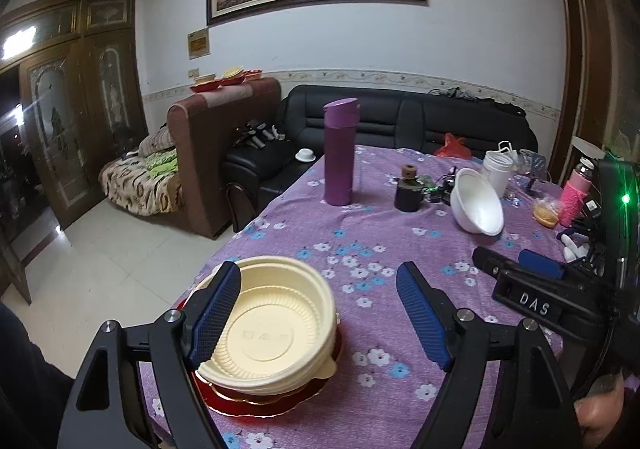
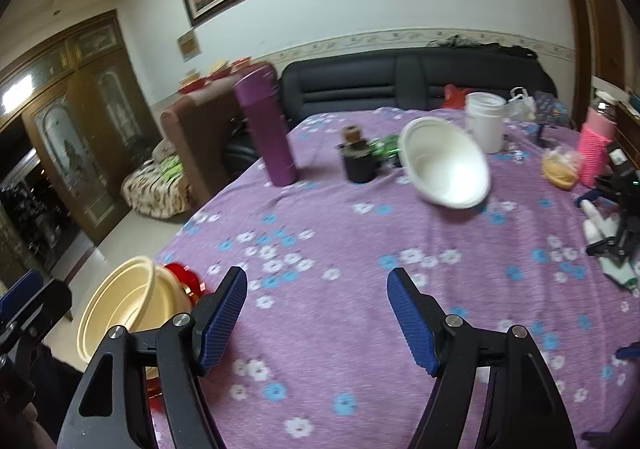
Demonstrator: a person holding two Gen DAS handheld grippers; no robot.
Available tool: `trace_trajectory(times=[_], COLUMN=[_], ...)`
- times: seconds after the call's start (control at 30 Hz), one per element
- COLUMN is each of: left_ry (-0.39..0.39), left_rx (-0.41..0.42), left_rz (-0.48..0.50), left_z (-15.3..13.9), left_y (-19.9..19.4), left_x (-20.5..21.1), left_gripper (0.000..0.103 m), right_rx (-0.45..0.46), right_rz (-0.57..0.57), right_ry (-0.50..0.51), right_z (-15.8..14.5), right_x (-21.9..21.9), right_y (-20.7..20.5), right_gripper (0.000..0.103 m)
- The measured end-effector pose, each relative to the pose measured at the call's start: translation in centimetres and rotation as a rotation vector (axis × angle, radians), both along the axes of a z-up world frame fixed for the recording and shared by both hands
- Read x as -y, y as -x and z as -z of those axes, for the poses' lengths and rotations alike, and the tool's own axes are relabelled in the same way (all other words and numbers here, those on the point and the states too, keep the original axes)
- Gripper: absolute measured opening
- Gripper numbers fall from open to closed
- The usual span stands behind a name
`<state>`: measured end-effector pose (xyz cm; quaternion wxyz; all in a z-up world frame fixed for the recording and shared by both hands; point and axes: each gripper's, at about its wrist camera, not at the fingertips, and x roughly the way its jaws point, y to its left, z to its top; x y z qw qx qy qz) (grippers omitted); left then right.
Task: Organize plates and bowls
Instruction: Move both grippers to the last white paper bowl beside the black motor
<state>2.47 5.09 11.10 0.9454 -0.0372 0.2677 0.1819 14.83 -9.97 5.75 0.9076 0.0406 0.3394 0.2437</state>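
While both claws gape empty, cream bowl (image 1: 272,325) beside left gripper (image 1: 320,313), white bowl (image 2: 446,165) beyond right gripper (image 2: 316,313).

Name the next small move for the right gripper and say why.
Probably reach the right gripper forward toward the white bowl. It lies tipped on the purple cloth, apart from the cream bowls stacked on the red plate, and the jaws are open and empty.

I'm counting from my end: cream bowls (image 1: 276,325) – looks like a nested stack, can't tell how many | red plate (image 1: 256,403) – one under it | white bowl (image 1: 478,201) – one, tipped | purple flask (image 1: 339,153) – one | white tub (image 1: 498,169) – one | pink bottle (image 1: 576,197) – one | dark jar (image 1: 408,191) – one
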Motion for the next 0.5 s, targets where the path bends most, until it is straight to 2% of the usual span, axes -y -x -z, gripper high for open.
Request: trace_trajectory(times=[0.23,0.37,0.5], left_ry=[-0.026,-0.035,-0.007], left_rx=[0.016,0.0,-0.039], left_rz=[0.099,0.164,0.25], left_z=[-2.3,-4.3,-8.0], left_y=[-1.1,-2.5,-4.4], left_x=[2.7,3.5,3.6], left_gripper=[0.083,0.084,0.084], right_rx=[0.077,0.169,0.228], right_rz=[0.103,0.198,0.283], right_ry=[0.013,0.053,0.075], right_z=[-4.1,-8.1,-12.5], right_x=[5.1,8.1,10.5], right_y=[-0.6,-1.2,-2.0], right_gripper=[0.078,0.082,0.084])
